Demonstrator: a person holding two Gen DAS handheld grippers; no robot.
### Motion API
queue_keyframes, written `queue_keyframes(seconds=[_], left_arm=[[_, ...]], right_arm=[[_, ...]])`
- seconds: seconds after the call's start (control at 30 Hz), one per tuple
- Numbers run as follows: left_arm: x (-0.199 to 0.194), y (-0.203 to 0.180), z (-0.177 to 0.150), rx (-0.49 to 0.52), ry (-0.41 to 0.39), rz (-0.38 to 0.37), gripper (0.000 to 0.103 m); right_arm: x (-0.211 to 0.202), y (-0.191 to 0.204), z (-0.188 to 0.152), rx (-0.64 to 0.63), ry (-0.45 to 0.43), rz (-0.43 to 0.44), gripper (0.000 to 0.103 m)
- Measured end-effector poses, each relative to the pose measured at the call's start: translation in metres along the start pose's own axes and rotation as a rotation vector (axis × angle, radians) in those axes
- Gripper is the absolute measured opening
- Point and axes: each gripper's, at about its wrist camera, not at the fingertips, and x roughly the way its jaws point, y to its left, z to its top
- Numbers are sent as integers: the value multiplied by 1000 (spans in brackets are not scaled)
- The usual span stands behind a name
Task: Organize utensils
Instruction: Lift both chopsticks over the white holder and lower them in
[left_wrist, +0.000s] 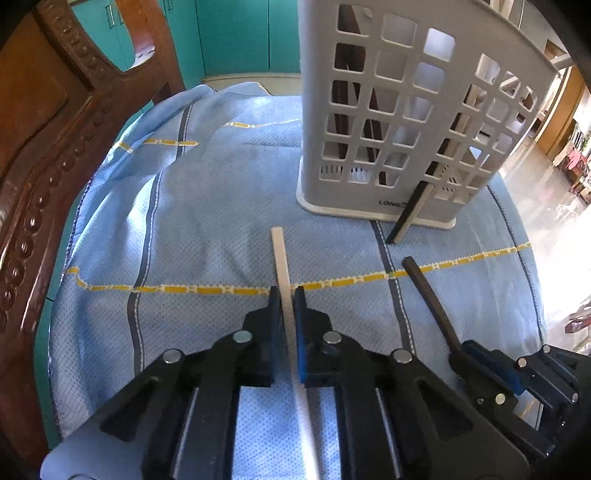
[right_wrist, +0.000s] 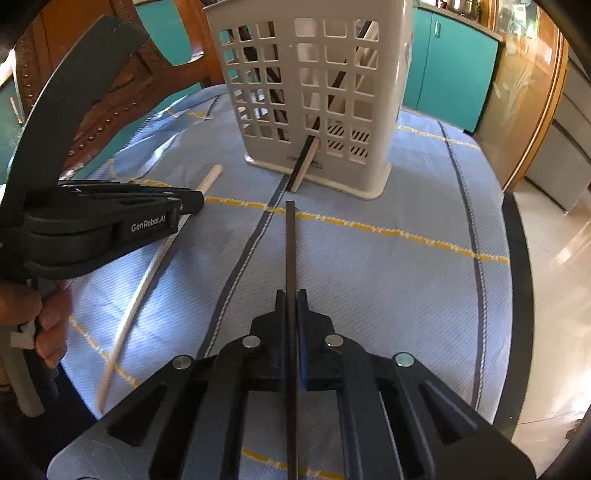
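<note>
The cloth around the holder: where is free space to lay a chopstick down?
Free: the blue cloth left of the holder, toward the chair, and the right part toward the table edge. Crowded: just before the holder, where two sticks poke out, and where both grippers hold the white chopstick and black chopstick.
</note>
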Motion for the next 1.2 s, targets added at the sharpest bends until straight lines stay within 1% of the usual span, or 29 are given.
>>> queue_keyframes(seconds=[0.03,0.13,0.2,0.23,0.33,0.37,0.43,0.5,0.53,0.57,0.63,0.7,0.77,0.83,0.9,0.93,1.03,1.1,1.2], left_arm=[[-2,0,-1,3,-6,-1,7],[-28,3,-5,22,-72,16,7],[-51,6,-10,28,-128,6,7],[-70,8,-11,34,-173,-6,7],[-123,11,-13,35,-287,-61,7],[-141,12,-12,38,-325,-78,7],[-177,13,-8,46,-406,-110,7],[-208,15,2,46,-480,-144,7],[-219,13,7,44,-507,-156,7],[-236,13,15,39,-547,-175,7],[-263,14,34,35,-625,-213,7],[-281,13,51,19,-691,-227,7],[-294,11,64,-9,-759,-231,7],[-296,14,81,-54,-827,-239,7],[-290,11,88,-78,-848,-235,7],[-284,9,93,-85,-846,-226,7],[-251,11,112,-116,-800,-206,7],[-226,8,122,-116,-754,-173,7],[-196,4,129,-95,-690,-137,7]], right_arm=[[-3,-1,-1,1,-5,11,6],[-26,-6,-1,25,-62,41,6],[-59,-15,2,48,-156,101,6],[-71,-16,4,54,-193,119,6],[-126,-31,4,95,-339,192,6],[-138,-35,5,105,-367,208,6],[-165,-42,10,124,-434,238,6],[-192,-49,22,145,-514,270,6],[-201,-51,27,149,-542,275,6],[-214,-54,40,153,-591,278,6],[-228,-59,61,173,-650,271,6],[-239,-64,79,191,-712,264,6],[-239,-70,100,219,-757,268,6],[-235,-71,119,233,-806,219,6],[-224,-70,131,227,-807,180,6],[-216,-68,135,229,-805,167,6],[-186,-63,145,208,-771,117,6],[-167,-56,149,175,-738,71,6],[-147,-50,155,137,-702,79,6]])
